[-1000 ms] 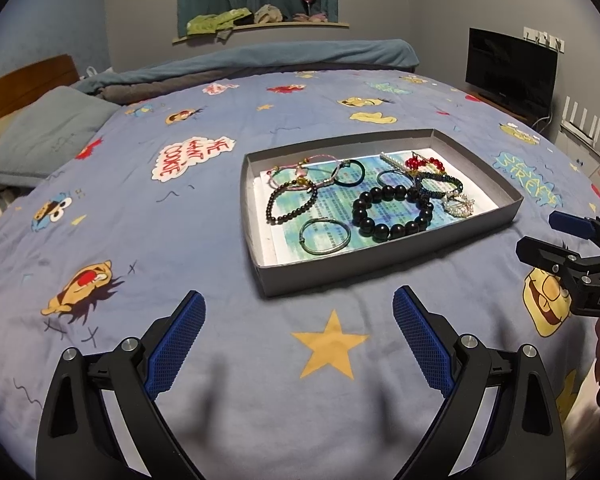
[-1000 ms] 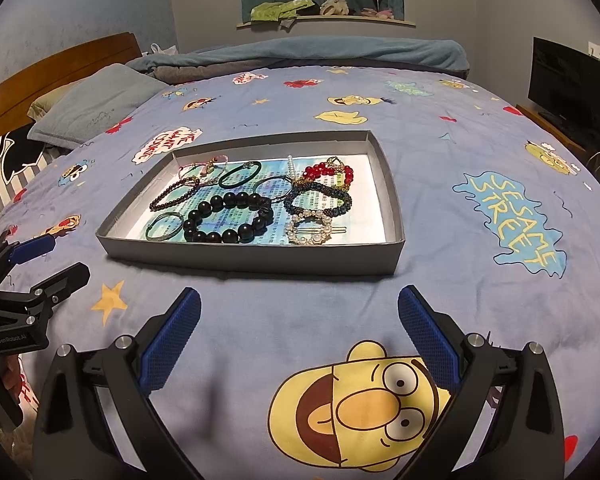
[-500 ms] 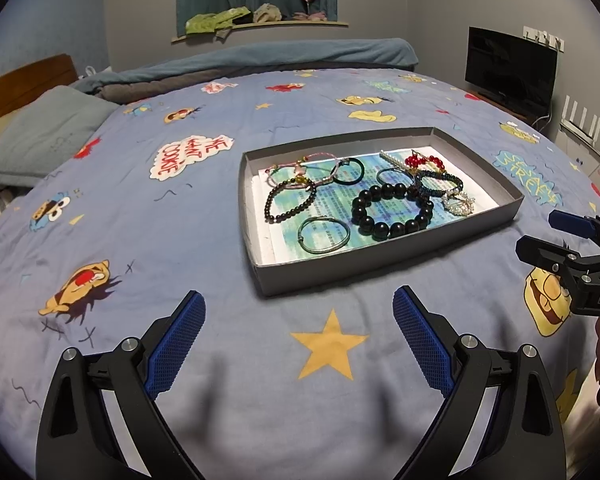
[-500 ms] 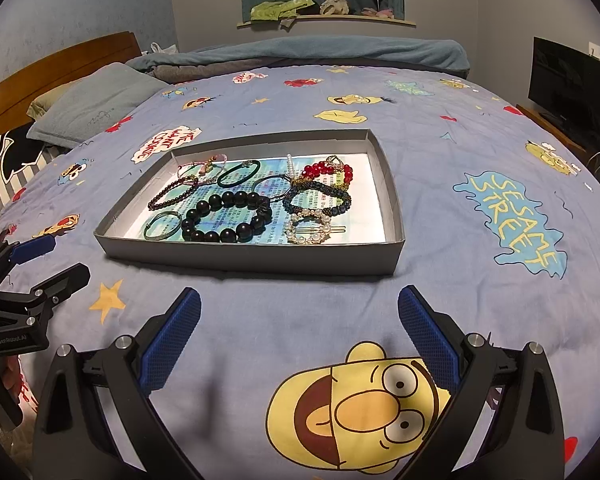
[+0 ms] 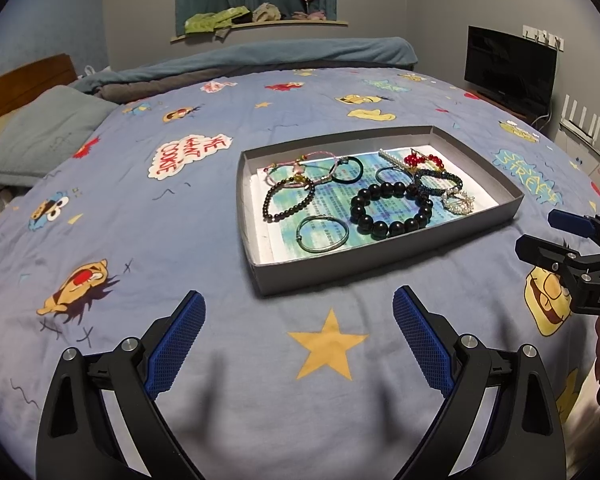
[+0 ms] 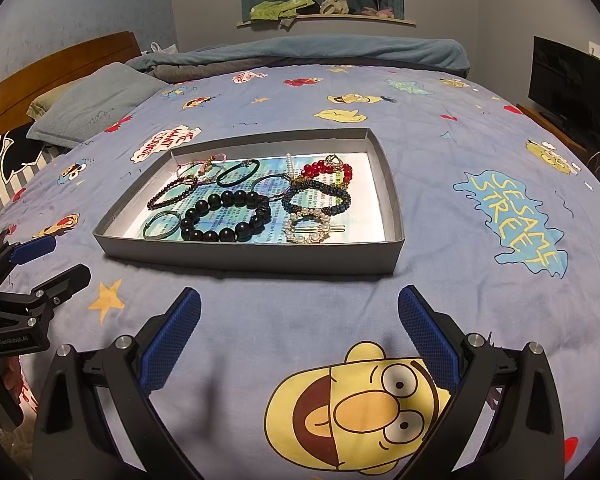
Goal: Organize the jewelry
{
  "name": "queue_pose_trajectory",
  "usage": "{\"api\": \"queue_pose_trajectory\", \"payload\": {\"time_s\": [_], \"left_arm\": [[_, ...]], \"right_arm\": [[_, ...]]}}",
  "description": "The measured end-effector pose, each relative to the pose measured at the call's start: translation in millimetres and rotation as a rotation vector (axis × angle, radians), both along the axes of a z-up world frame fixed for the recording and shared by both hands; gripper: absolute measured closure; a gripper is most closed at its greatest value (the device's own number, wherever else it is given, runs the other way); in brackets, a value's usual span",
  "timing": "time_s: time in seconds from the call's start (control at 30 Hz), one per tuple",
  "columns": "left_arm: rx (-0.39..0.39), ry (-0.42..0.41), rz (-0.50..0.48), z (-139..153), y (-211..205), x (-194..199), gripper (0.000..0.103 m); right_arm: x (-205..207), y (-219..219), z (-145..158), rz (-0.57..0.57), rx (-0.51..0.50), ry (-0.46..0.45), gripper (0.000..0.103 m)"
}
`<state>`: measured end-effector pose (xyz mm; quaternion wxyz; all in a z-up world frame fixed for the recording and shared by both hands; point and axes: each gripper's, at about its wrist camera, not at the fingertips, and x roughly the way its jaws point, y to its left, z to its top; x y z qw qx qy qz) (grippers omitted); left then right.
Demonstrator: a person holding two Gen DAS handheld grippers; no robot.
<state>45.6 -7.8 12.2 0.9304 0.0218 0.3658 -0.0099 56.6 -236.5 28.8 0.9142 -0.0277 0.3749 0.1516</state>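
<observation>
A shallow grey box (image 5: 384, 262) (image 6: 252, 258) lies on the bed with several bracelets inside on a printed sheet. A large black bead bracelet (image 5: 392, 210) (image 6: 226, 216) sits in the middle. Near it are a thin green bangle (image 5: 322, 234) (image 6: 162, 224), a small dark bead bracelet (image 5: 286, 200), a red bead bracelet (image 6: 326, 170) and a pearl clip (image 6: 308, 226). My left gripper (image 5: 296, 336) is open and empty, short of the box's near corner. My right gripper (image 6: 300, 332) is open and empty in front of the box's near wall.
The bed has a blue cartoon-print cover (image 5: 140, 208). Pillows (image 6: 96, 104) and a wooden headboard (image 6: 56, 68) lie to the left, a folded blanket (image 6: 308, 52) at the far side. A television (image 6: 572, 88) stands to the right, off the bed.
Both grippers have eased back and slightly upward a little; the box sits marginally farther away in each view. Nothing was picked up.
</observation>
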Motion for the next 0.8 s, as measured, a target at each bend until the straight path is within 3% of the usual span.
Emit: {"api": "queue_pose_trajectory", "payload": {"time_s": [0.43, 0.8], "left_arm": [[0.056, -0.049, -0.02, 0.1, -7.7, -1.2, 0.009], [0.049, -0.019, 0.001, -3.8, -1.8, 2.3, 0.009]], "right_arm": [[1.0, -0.4, -3.5, -0.002, -0.002, 0.007, 0.006], [2.0, -0.2, -6.7, -0.002, -0.004, 0.012, 0.005]]}}
